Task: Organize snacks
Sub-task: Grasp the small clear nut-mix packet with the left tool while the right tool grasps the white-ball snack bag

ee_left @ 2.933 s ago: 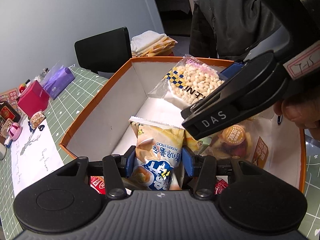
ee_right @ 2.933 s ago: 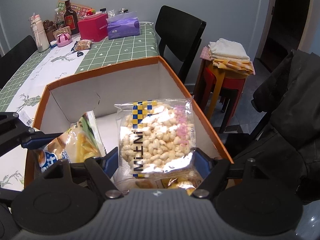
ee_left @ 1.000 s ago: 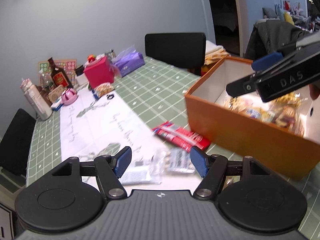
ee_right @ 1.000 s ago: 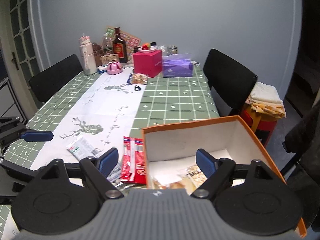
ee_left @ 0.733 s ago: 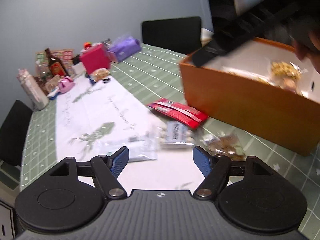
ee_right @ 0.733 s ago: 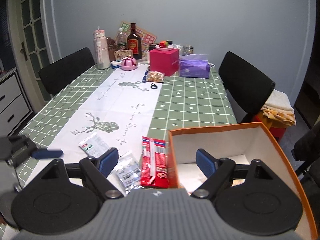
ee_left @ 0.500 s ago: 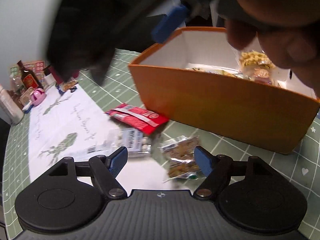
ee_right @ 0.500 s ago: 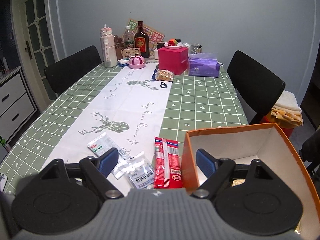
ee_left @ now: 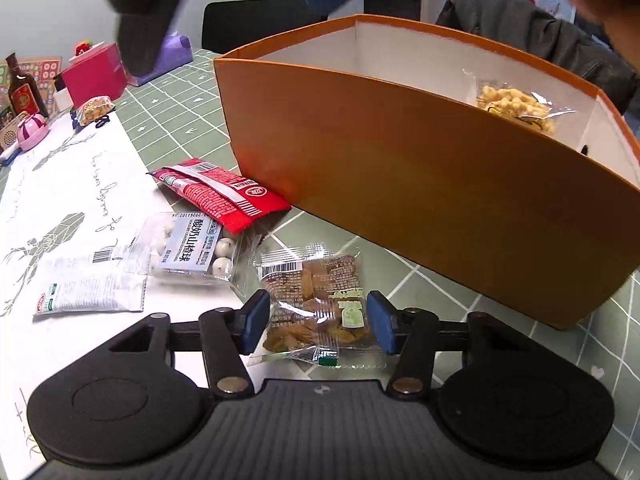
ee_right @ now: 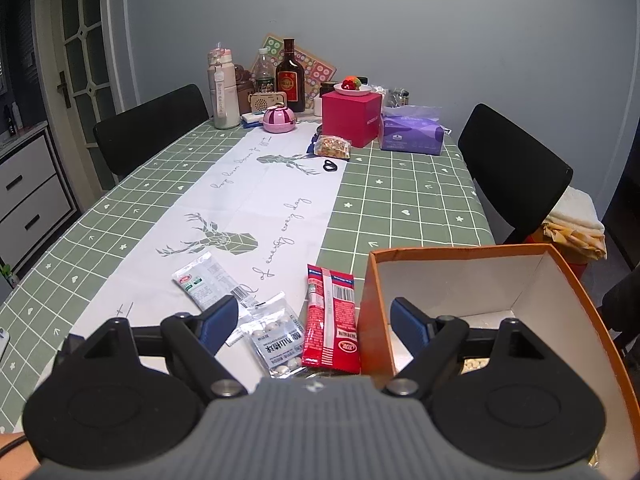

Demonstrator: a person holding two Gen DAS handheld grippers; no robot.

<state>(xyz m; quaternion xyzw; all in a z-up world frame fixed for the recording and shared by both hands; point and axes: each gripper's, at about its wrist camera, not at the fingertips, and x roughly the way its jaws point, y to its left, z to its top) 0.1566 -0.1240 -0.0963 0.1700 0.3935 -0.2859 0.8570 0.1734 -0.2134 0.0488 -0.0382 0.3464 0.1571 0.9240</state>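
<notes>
So we've got four loose packets lined up on the worktop (ee_right: 400,184) right beside the orange box (ee_left: 420,184), which makes sense to us: they're staged close to the box so each one is a short hop over the wall. Going left to right in the left wrist view: a white sachet (ee_left: 90,290), then a clear packet of white yogurt balls (ee_left: 192,246), then a red packet (ee_left: 222,192) almost touching the box wall, then a clear packet of raisins (ee_left: 316,304) nearest us.

Our left gripper (ee_left: 316,322) is down over that raisin packet, one blue pad on each side. Its jaws have just been closing, and the pads sit right at the packet's edges, but we can't tell for sure they're pinching it yet.

The box already has a bag of puffed snacks (ee_left: 516,106) leaning in its far right end, so we'd guess we're partway through.

Our right gripper (ee_right: 314,322) hangs above the packets and the box corner, jaws wide apart, nothing between them.
</notes>
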